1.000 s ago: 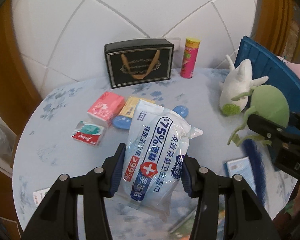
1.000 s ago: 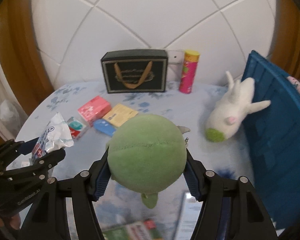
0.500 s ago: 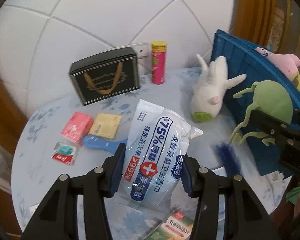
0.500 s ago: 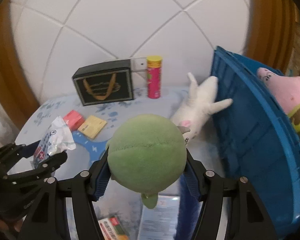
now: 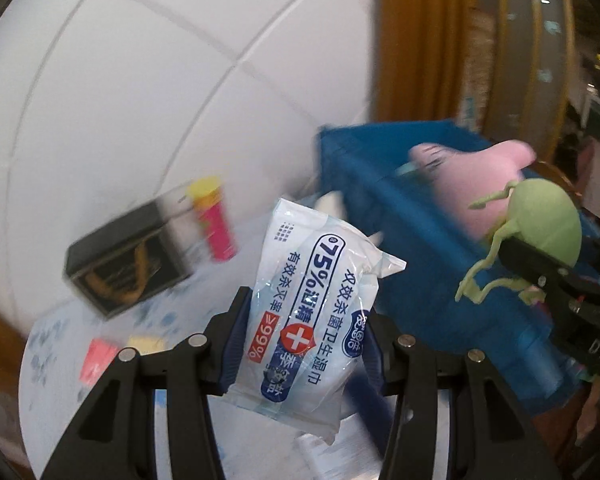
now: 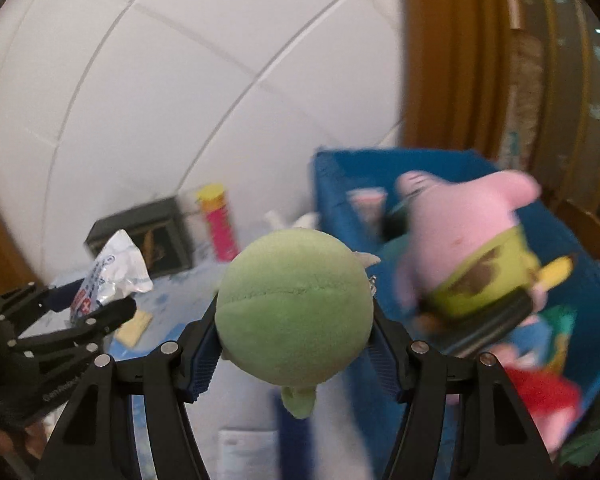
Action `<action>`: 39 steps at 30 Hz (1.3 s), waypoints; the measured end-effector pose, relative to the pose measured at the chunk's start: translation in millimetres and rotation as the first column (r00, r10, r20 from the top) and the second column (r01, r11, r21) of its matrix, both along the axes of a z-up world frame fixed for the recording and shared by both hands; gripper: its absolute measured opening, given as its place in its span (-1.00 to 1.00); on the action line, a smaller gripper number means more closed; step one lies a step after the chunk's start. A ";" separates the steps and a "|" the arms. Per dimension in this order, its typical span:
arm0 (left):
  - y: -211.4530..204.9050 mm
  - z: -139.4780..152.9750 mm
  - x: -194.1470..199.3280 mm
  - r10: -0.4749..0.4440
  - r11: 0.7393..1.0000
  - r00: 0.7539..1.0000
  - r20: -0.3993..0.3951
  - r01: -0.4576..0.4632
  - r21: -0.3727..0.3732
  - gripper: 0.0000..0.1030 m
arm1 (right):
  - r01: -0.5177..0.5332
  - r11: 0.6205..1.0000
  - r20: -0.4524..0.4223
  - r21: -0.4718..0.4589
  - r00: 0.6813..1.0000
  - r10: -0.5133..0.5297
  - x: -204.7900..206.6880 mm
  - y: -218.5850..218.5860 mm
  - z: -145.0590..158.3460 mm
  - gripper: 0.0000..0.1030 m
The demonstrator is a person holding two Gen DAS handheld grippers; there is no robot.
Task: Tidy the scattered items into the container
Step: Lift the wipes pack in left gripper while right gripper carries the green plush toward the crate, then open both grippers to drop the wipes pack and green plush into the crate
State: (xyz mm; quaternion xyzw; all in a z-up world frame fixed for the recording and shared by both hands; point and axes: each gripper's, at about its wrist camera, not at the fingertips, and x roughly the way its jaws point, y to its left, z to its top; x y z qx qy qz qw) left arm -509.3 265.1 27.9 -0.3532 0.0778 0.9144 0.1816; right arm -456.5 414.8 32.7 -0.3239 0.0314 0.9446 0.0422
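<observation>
White panelled wall behind a floral table (image 5: 56,344), left gripper (image 5: 300,344) clamped on a wet-wipes pack (image 5: 312,320) held above the table, blue bin (image 5: 380,184) ahead; right view, right gripper (image 6: 296,344) squeezing a green plush ball (image 6: 296,304), just left of the bin's rim (image 6: 380,158), pink plush (image 6: 460,224) inside.

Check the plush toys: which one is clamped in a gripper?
The round green plush, squeezed in the right gripper. The pink star plush lies loose in the blue bin.
</observation>
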 end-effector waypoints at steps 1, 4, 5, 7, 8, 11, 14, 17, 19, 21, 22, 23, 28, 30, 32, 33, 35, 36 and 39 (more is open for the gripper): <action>21.4 6.2 -0.6 -0.019 1.000 1.000 -0.012 0.019 0.007 -0.05 | 0.015 1.000 -0.008 0.009 1.000 -0.015 3.3 16.4 5.3 0.25; 84.4 22.5 -1.9 -0.072 0.997 0.997 -0.036 0.074 0.033 -0.05 | 0.059 0.997 -0.032 0.041 0.998 -0.058 13.1 70.4 20.5 0.25; 103.2 25.3 -2.4 -0.089 0.995 0.996 -0.030 0.091 0.042 -0.05 | 0.074 0.996 -0.038 0.051 0.997 -0.072 15.6 88.1 24.9 0.25; 143.3 29.3 0.4 -0.133 0.990 0.991 -0.018 0.133 0.049 -0.05 | 0.107 0.992 -0.036 0.061 0.994 -0.105 19.6 129.9 30.6 0.25; 163.4 31.3 1.8 -0.154 0.987 0.988 -0.013 0.155 0.052 -0.05 | 0.123 0.990 -0.032 0.064 0.992 -0.121 21.3 147.3 31.5 0.25; 214.4 33.8 14.5 -0.210 0.976 0.978 -0.021 0.210 0.047 -0.05 | 0.168 0.983 -0.013 0.078 0.986 -0.167 26.9 199.3 26.5 0.25; 254.8 28.7 26.3 -0.244 0.969 0.970 0.001 0.244 0.022 -0.05 | 0.197 0.978 0.013 0.063 0.980 -0.199 38.4 241.6 13.6 0.25; 281.7 19.0 37.9 -0.277 0.961 0.960 0.039 0.277 -0.007 -0.05 | 0.225 0.973 0.039 0.047 0.973 -0.226 49.6 269.4 1.4 0.25; 291.6 15.3 47.7 -0.296 0.955 0.954 0.048 0.297 -0.013 -0.05 | 0.239 0.970 0.058 0.042 0.969 -0.241 57.5 285.1 -5.5 0.25; 299.5 9.8 53.6 -0.313 0.949 0.948 0.063 0.315 -0.013 -0.05 | 0.255 0.966 0.078 0.041 0.963 -0.257 64.6 296.0 -12.6 0.25; 301.7 7.3 56.9 -0.315 0.948 0.946 0.069 0.317 -0.013 -0.05 | 0.257 0.966 0.084 0.038 0.962 -0.260 67.6 299.2 -14.4 0.26; 303.8 4.9 60.3 -0.317 0.948 0.946 0.075 0.319 -0.014 -0.05 | 0.258 0.965 0.089 0.034 0.961 -0.260 70.5 301.7 -15.7 0.26; 312.8 -9.4 66.4 -0.311 0.948 0.943 0.116 0.316 -0.030 0.02 | 0.257 0.966 0.120 0.032 0.958 -0.259 77.1 309.4 -21.6 0.26; 312.6 -16.0 66.4 -0.302 0.950 0.944 0.132 0.310 -0.045 0.21 | 0.253 0.967 0.131 0.028 0.958 -0.255 76.9 309.8 -26.0 0.30; 314.4 -19.8 67.7 -0.292 0.952 0.947 0.131 0.301 -0.059 0.43 | 0.248 0.968 0.135 0.023 0.959 -0.249 77.4 308.8 -28.2 0.37; 315.0 -20.9 68.4 -0.289 0.952 0.949 0.128 0.298 -0.063 0.43 | 0.244 0.970 0.138 0.022 0.960 -0.245 78.0 308.2 -29.4 0.38; 315.9 -21.9 69.4 -0.285 0.953 0.950 0.130 0.295 -0.063 0.43 | 0.239 0.971 0.141 0.024 0.960 -0.240 79.2 307.8 -31.0 0.38; 315.7 -21.1 70.2 -0.287 0.953 0.949 0.129 0.296 -0.062 0.43 | 0.237 0.971 0.142 0.025 0.961 -0.238 79.7 307.6 -31.8 0.38; 314.6 -19.4 71.9 -0.285 0.954 0.951 0.124 0.294 -0.062 0.44 | 0.238 0.971 0.141 0.023 0.961 -0.238 81.3 307.8 -31.3 0.39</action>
